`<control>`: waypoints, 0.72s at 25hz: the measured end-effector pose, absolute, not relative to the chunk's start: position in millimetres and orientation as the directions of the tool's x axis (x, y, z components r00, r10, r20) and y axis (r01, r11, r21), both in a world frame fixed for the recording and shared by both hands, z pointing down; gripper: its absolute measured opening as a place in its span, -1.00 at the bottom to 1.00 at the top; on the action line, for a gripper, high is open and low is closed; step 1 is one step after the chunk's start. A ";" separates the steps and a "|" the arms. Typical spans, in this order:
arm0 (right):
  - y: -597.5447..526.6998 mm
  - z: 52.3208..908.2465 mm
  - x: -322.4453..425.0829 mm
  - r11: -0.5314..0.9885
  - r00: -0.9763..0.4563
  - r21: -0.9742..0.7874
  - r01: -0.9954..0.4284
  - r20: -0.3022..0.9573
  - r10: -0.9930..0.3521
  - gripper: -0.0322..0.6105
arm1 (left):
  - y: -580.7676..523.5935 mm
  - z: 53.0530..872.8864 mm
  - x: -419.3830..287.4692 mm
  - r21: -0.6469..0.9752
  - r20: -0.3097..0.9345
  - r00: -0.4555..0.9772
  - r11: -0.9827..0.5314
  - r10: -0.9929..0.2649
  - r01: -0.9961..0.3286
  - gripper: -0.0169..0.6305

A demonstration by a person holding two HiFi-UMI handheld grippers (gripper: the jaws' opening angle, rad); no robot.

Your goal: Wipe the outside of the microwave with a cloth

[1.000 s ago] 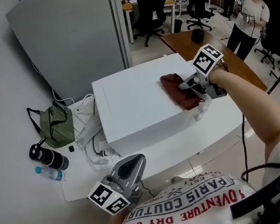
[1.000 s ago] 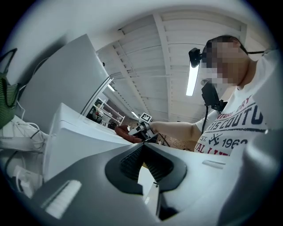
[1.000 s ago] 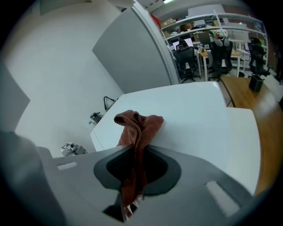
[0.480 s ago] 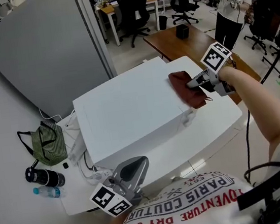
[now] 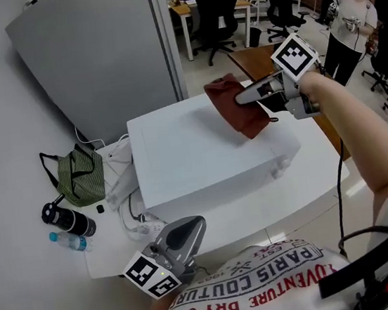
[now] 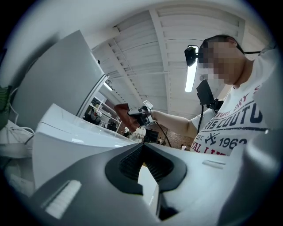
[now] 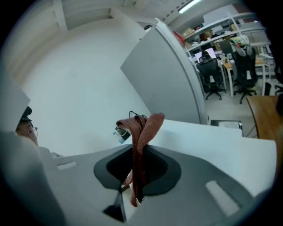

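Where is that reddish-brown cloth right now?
In the head view the cloth is right of centre, pinched in the right tool over the far right part of the white microwave.

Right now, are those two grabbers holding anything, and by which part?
The right gripper pinches the cloth by a bunched fold. The left gripper is shut, holding nothing.

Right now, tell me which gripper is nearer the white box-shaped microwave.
Right. The right gripper, fingers shut on the reddish-brown cloth, is over the white microwave's far top edge; the left gripper hangs low before the table, near the person's chest.
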State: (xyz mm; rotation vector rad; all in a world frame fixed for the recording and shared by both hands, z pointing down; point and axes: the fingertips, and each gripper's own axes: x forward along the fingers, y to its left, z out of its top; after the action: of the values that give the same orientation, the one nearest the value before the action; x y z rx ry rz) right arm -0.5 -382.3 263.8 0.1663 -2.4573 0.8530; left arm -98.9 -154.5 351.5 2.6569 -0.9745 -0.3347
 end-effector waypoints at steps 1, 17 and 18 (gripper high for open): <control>-383.5 259.1 -21.3 0.806 -0.861 -0.533 -0.258 0.506 0.059 -0.76 | -150.5 351.2 -105.6 0.345 -0.116 0.730 -0.716 -0.674 -0.606 -0.93; -364.7 330.6 -278.8 0.782 -0.779 -0.616 -0.096 0.535 0.327 -0.76 | -66.3 357.7 -213.8 0.384 -0.087 0.375 -0.378 -0.923 -0.842 -0.93; -366.9 338.3 -285.6 0.784 -0.764 -0.611 -0.106 0.554 0.329 -0.76 | -64.7 359.2 -220.0 0.387 -0.087 0.358 -0.362 -0.930 -0.848 -0.93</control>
State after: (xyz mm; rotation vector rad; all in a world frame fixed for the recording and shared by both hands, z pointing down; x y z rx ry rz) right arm -285.6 -366.9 338.3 -0.1646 -2.2993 0.8400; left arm -220.0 -64.7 359.2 2.3475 -1.5815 -0.4253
